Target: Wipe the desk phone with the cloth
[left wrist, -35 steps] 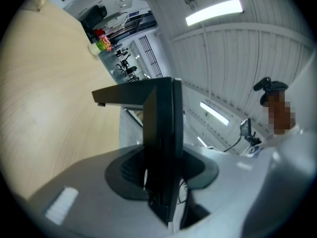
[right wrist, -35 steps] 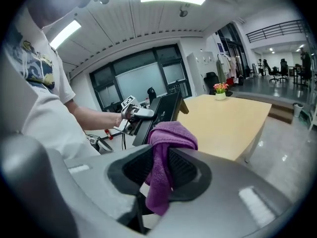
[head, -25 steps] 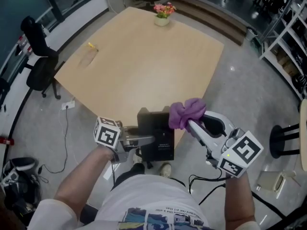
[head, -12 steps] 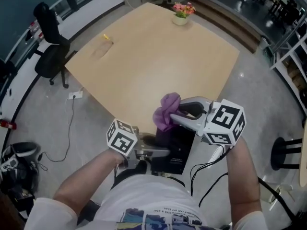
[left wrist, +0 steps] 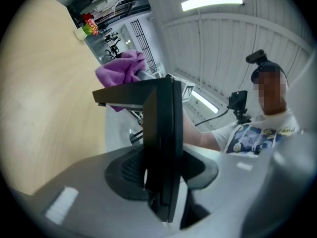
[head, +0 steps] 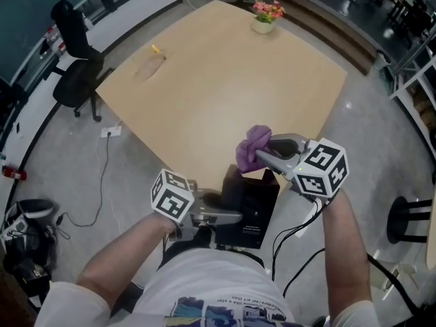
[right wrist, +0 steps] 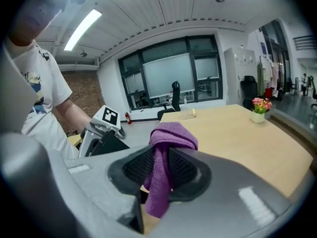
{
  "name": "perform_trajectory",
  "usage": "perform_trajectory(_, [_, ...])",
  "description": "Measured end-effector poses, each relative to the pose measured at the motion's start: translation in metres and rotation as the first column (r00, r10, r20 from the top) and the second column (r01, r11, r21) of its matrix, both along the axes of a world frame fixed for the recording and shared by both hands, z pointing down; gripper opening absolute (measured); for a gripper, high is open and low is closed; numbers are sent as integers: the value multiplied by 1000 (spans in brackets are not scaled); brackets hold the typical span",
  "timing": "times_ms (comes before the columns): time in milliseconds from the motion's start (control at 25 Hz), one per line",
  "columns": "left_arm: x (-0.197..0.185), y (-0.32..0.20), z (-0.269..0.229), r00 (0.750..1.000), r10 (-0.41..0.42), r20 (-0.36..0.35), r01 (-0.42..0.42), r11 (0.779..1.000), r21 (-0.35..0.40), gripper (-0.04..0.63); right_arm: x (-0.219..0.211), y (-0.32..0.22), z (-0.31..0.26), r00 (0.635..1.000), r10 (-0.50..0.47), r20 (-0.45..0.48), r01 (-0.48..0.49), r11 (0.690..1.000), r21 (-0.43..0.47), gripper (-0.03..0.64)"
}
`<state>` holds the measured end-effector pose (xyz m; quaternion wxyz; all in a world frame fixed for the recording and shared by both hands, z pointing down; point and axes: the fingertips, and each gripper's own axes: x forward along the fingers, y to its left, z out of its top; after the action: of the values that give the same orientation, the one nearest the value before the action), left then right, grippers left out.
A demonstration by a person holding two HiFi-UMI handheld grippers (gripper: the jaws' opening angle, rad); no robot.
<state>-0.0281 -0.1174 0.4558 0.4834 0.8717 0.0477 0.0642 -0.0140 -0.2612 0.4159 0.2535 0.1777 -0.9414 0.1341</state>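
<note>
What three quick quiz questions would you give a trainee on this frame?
1. True or false: the left gripper is shut on the phone.
2. The right gripper holds: A) a purple cloth, B) a sponge, C) nothing.
3. Fill in: the flower pot stands on the ___.
Key: 1 true; 2 A; 3 table.

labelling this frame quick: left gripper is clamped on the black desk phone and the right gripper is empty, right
Only the last part is wrong. The right gripper is not empty: its jaws are shut on the purple cloth, as the right gripper view shows. The left gripper is indeed clamped on the black desk phone.
</note>
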Motion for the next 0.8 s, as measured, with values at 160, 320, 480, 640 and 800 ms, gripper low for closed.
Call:
perform_trajectory(160, [-9, -4, 4, 1000, -4, 4, 4, 1000, -6, 180, 7, 10, -42, 996, 0, 91, -5, 998, 55, 92])
perform_trajectory(320, [-12, -8, 12, 1000, 2, 10, -2, 1000, -11, 180, 13, 32, -77, 986, -22, 163, 6, 995, 100, 92])
perform_trajectory(480, [-2, -3, 10, 1000, 27, 5, -27, 1000, 0, 179, 24, 56, -88, 974, -32, 224, 12, 996, 89, 93])
perform_trajectory(640, [3, -1, 2, 998, 54, -17, -54, 998, 14, 179, 30, 55, -66, 975, 3, 222, -14, 999, 49, 92])
perform_trajectory(800, [5, 1, -2, 998, 66, -20, -65, 998, 23, 179, 47, 37, -29, 975, 105, 197, -103, 994, -21, 92])
